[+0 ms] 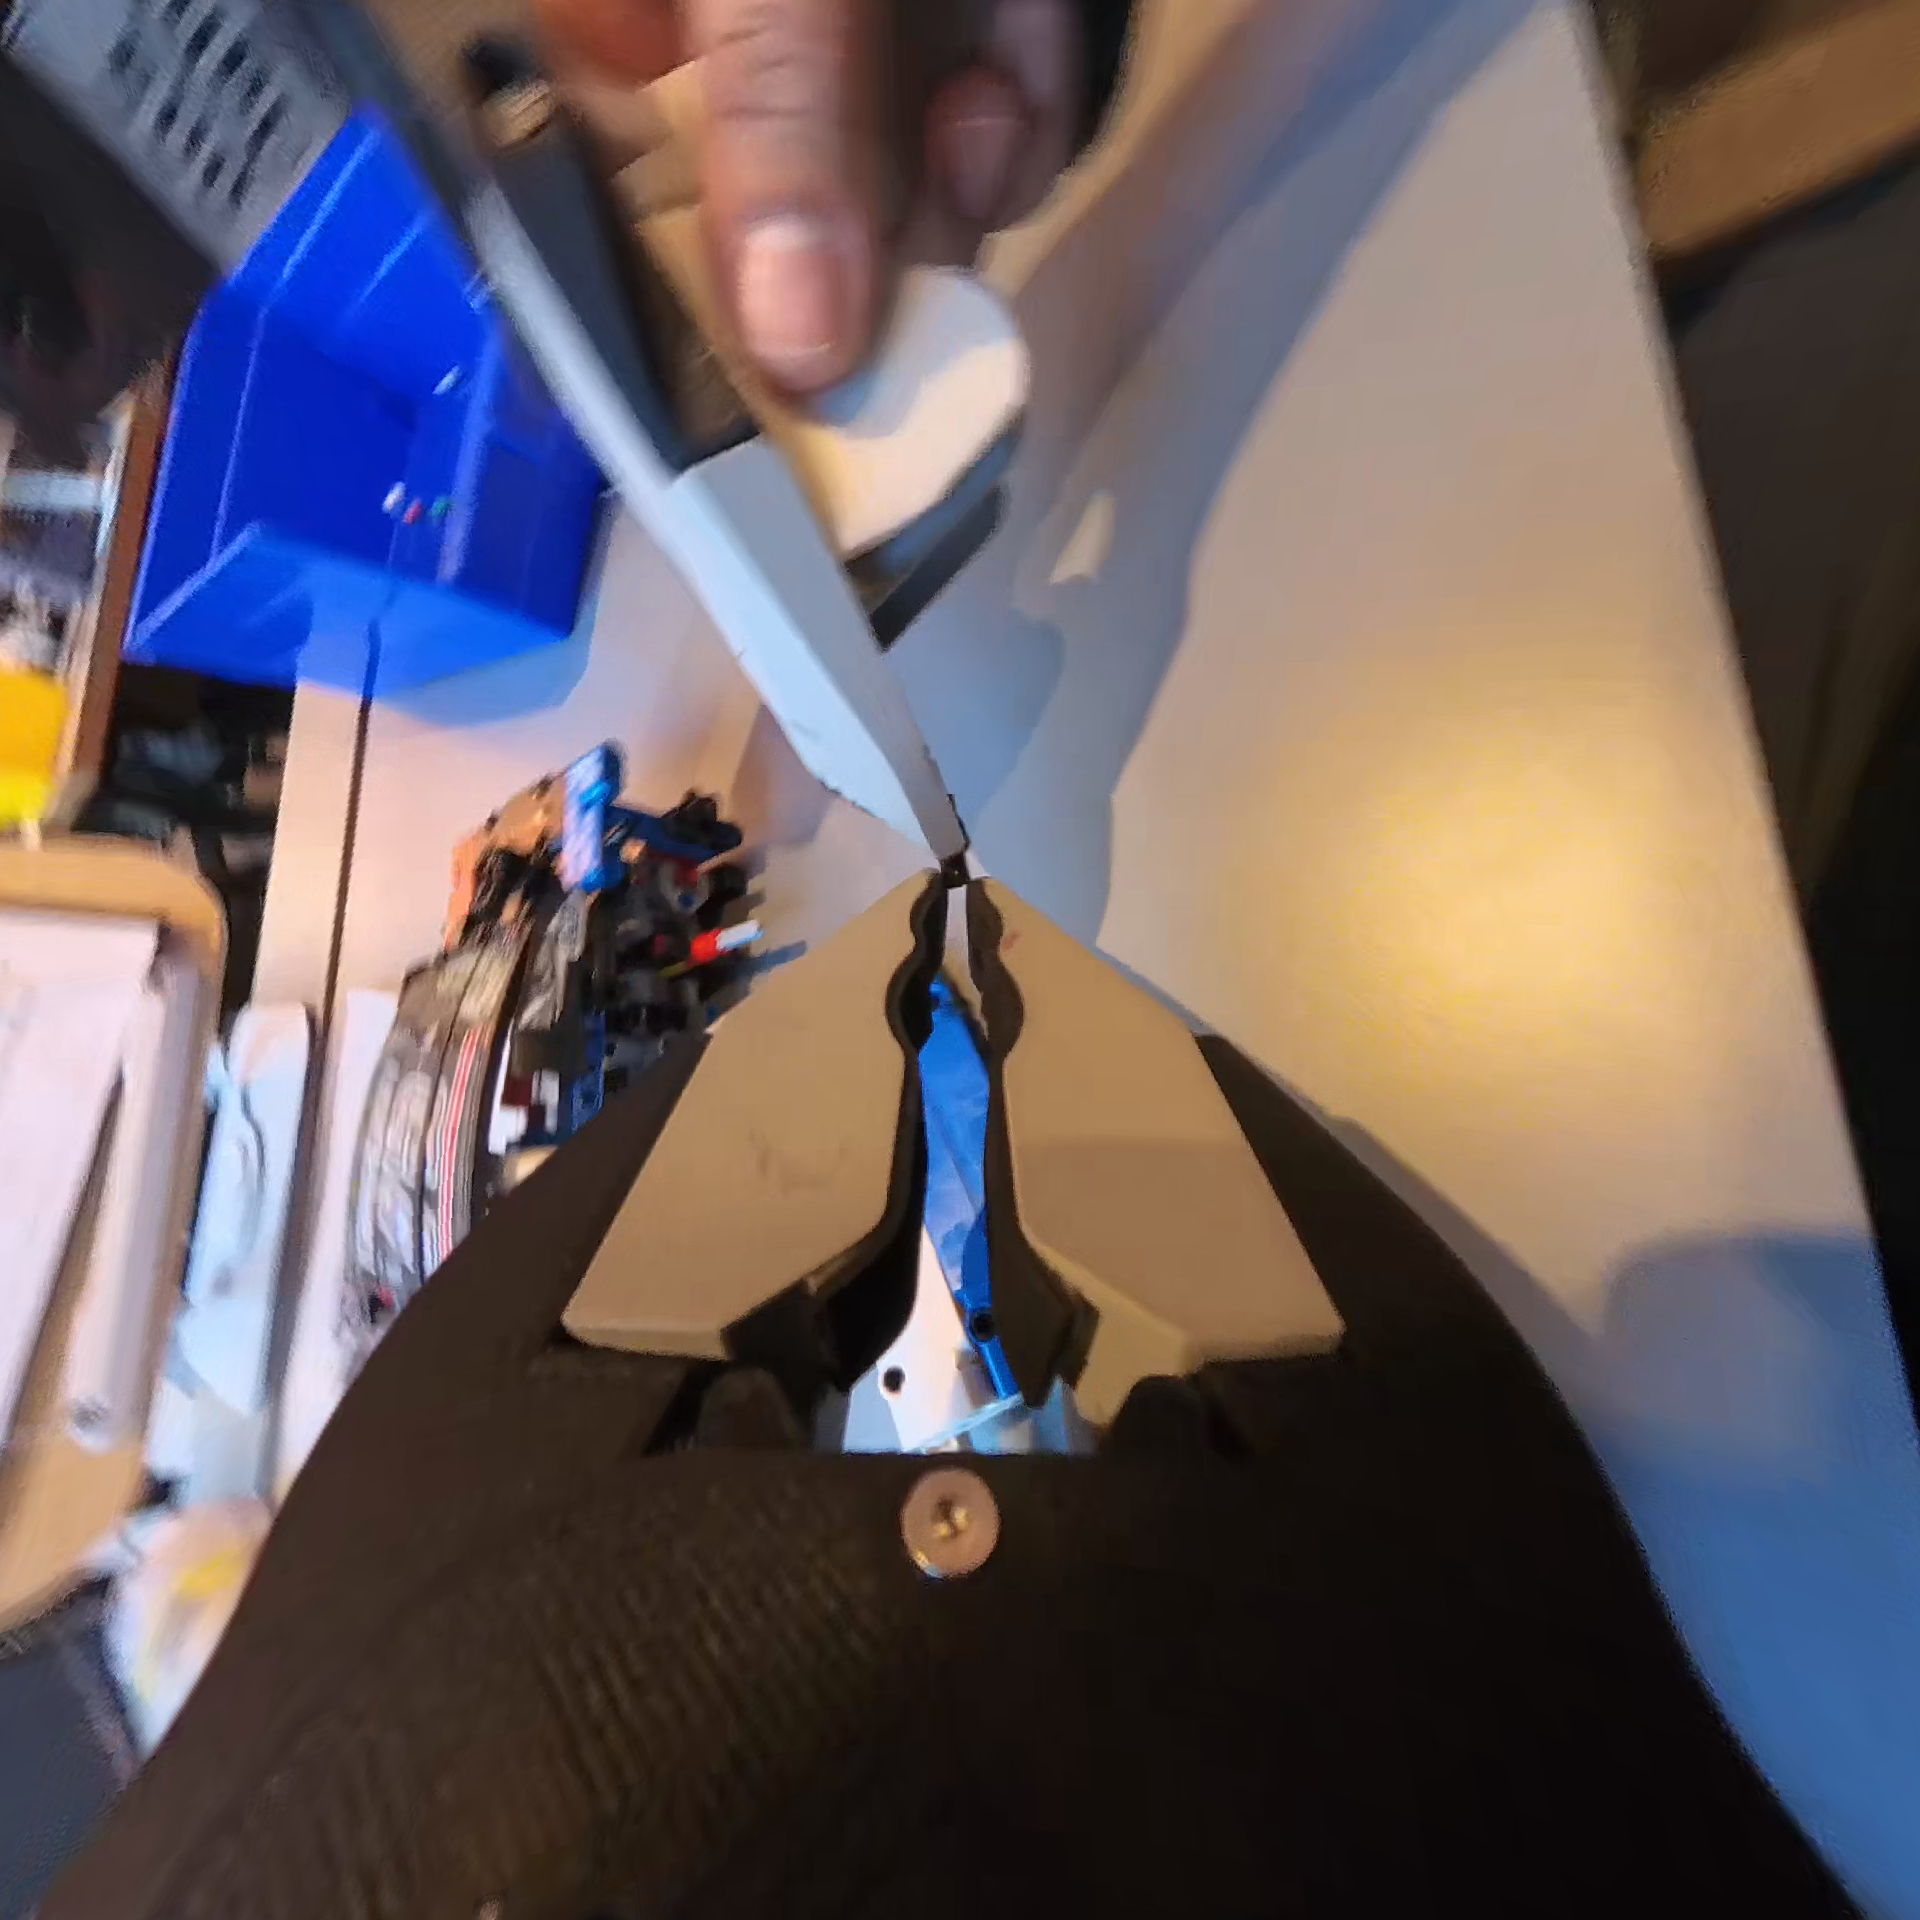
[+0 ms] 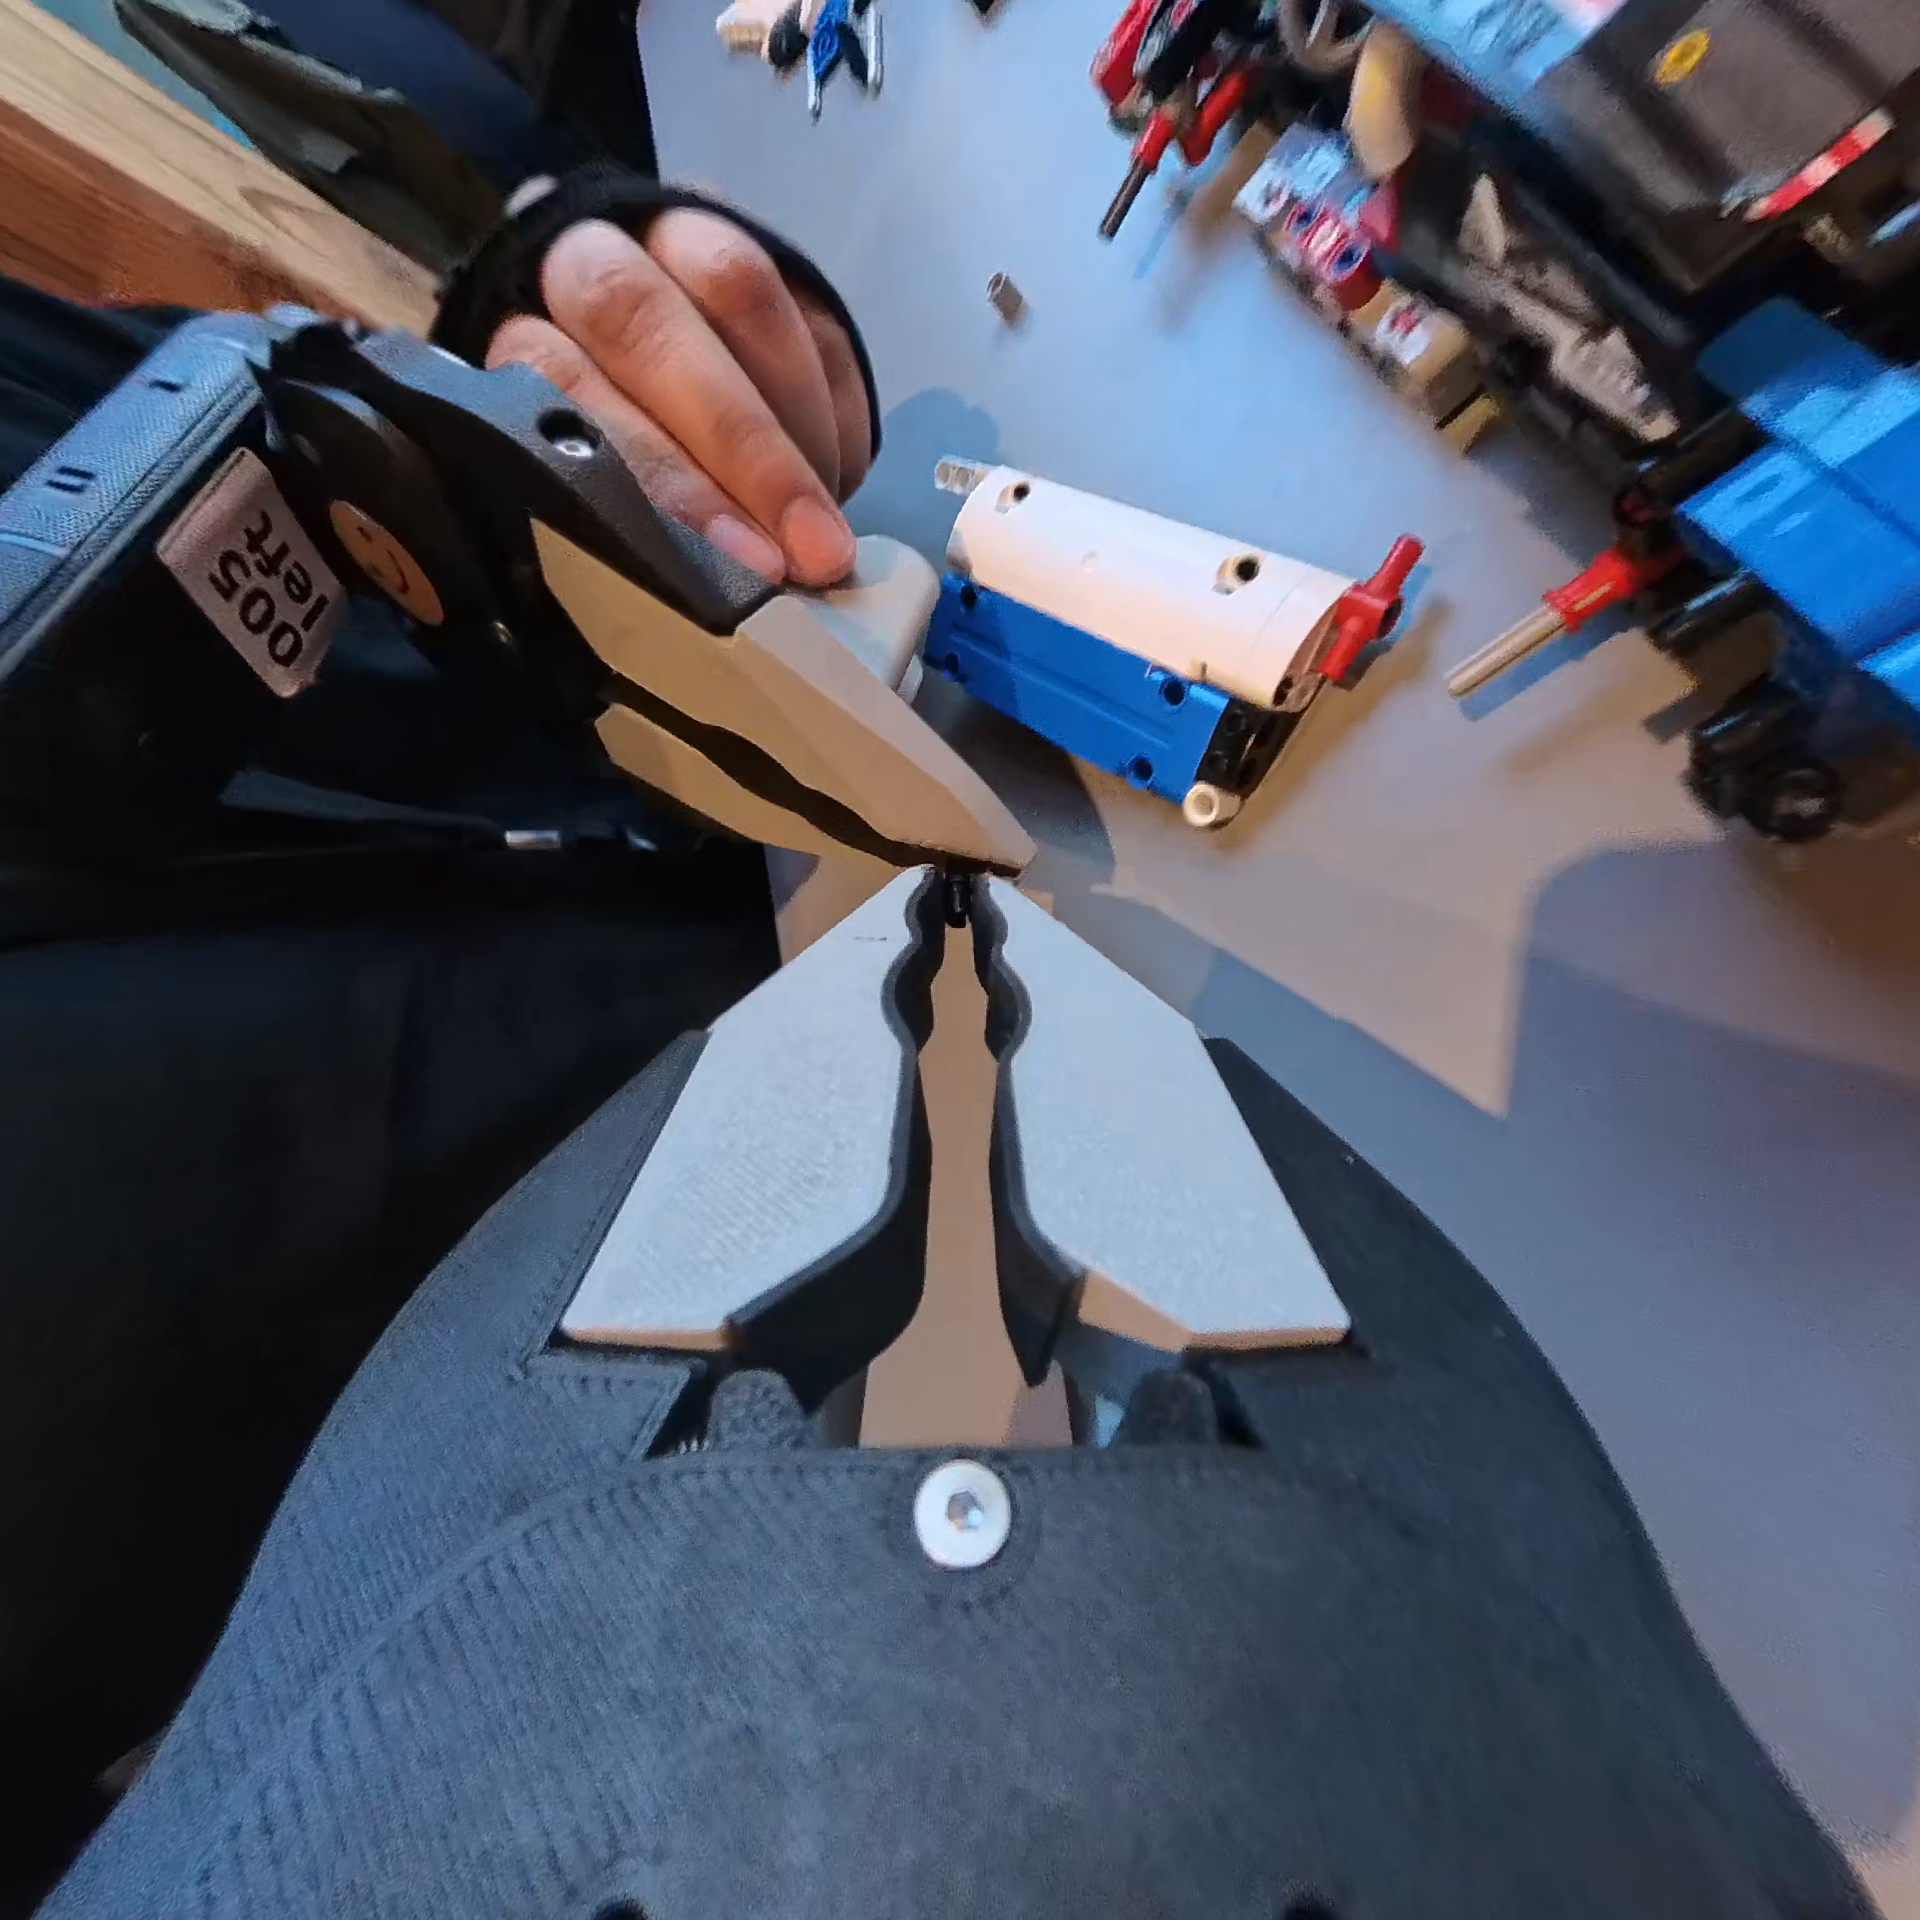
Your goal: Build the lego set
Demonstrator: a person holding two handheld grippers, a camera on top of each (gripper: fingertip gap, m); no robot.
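A small black pin (image 2: 951,891) is pinched at the tips of my right gripper (image 2: 951,883). My left gripper (image 2: 977,854) comes in from the left, held by a hand, and its shut tips meet the same pin. In the left wrist view the left gripper (image 1: 951,885) is shut on the pin (image 1: 954,864), and the right gripper (image 1: 940,821) reaches down to it from the upper left. Both hold the pin above the white table (image 2: 1351,935). A blue-and-white lego block (image 2: 1132,644) with a red piece lies on the table just behind; its blue side shows between my left fingers (image 1: 956,1122).
A large blue-and-black lego vehicle (image 2: 1766,520) stands at the right, with a grey axle sticking out. It also shows in the left wrist view (image 1: 623,935). Loose parts (image 2: 1195,104) lie at the far side, a small grey piece (image 2: 1006,296) nearer. A blue bin (image 1: 364,436) stands behind.
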